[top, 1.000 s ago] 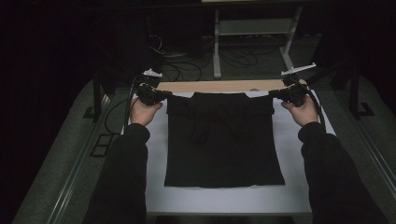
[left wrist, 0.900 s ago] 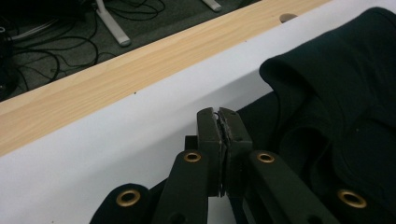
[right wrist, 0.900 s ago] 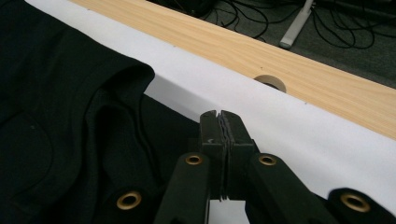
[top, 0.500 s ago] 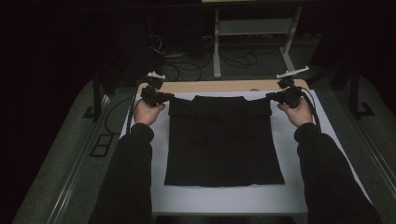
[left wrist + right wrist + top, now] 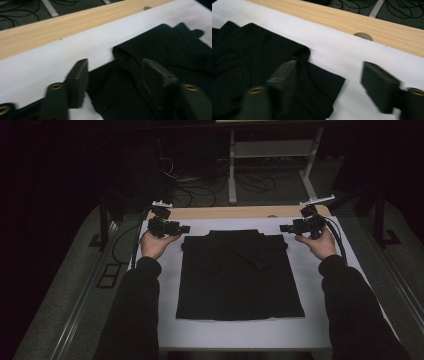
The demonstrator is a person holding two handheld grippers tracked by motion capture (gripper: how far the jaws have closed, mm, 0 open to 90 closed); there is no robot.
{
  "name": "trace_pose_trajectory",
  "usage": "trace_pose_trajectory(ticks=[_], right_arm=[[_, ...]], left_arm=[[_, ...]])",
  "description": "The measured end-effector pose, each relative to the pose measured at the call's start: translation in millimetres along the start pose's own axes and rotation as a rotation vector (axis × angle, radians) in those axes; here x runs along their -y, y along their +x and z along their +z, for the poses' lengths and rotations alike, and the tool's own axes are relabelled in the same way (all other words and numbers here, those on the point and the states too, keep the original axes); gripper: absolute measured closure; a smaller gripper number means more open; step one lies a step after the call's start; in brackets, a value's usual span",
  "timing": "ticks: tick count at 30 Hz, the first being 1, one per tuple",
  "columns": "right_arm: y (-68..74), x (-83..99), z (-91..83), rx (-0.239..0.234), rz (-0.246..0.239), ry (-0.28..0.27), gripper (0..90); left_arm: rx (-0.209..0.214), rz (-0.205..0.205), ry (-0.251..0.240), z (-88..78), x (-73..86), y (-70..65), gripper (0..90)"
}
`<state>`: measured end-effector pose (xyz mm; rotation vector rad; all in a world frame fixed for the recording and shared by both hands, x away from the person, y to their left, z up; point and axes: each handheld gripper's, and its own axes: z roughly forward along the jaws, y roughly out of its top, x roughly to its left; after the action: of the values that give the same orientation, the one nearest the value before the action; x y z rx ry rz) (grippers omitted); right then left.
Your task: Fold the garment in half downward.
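Sleeves [image 5: 132, 315] come in from the bottom of the high view, dark, one forearm on each side of the white sheet [image 5: 240, 332] that covers the table. Black shirt [image 5: 239, 275] lies flat in the middle of that sheet, folded to a rough rectangle, hem end toward the person, collar end toward the far side. Its folded-in arms sit across the top part.

Left hand [image 5: 152, 244] holds the left gripper [image 5: 184, 228] just off the shirt's far left corner, level with the collar end. Jaws have just been opening and now stand spread. In the left gripper view [image 5: 113, 75] the shirt's corner fold lies below and between the jaws, with no pad pressing on it; one jaw hangs over white sheet, the other over black cloth.

Right hand [image 5: 320, 244] holds the right gripper [image 5: 284, 228] just off the far right corner, mirror of the left. Jaws have just been opening too, now spread. In the right gripper view [image 5: 329, 77] one jaw hangs over the shirt, the other over bare sheet, and the corner of the cloth lies in the gap, not pinched.

Beyond the sheet: a bare wooden strip [image 5: 225, 213] of the tabletop with a round hole [image 5: 363, 36], then cables [image 5: 180, 185] on the dark floor and a pale frame [image 5: 272, 157].
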<state>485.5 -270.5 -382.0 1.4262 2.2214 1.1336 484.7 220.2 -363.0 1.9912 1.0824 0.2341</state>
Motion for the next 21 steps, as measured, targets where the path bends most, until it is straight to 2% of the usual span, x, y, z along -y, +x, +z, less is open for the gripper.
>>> trace_pose_trajectory(ticks=[1, 3, 5, 9, 13, 18, 21], right_arm=[[0.1, 1.1, -1.2, -0.002, 0.015, -0.004, 17.1], [-0.1, 4.3, -3.9, -0.007, 0.031, -0.012, 9.9], [0.6, 8.1, -6.8, -0.020, 0.047, 0.005, 0.0], [1.7, 14.8, -14.7, -0.041, 0.065, -0.003, 0.0], [7.3, 20.5, -22.6, -0.027, 0.053, -0.012, 0.0], [15.7, 26.6, -27.1, -0.063, 0.044, -0.030, 0.0], [22.7, 29.6, -25.6, -0.075, 0.030, -0.028, 0.0]], left_arm=[[0.020, 0.000, -0.005, -0.6, 2.1, -0.9, 29.5], [0.025, 0.018, 0.007, -1.1, 6.1, -3.5, 24.0], [0.040, 0.013, 0.000, -0.8, 10.0, -6.1, 18.6], [0.057, -0.044, -0.048, -4.2, 15.4, -9.2, 1.7], [0.055, -0.053, -0.083, -8.7, 21.0, -15.9, 0.0], [0.053, -0.045, -0.114, -12.0, 28.2, -26.0, 0.0], [0.065, -0.036, -0.106, -9.9, 31.7, -30.2, 0.0]])
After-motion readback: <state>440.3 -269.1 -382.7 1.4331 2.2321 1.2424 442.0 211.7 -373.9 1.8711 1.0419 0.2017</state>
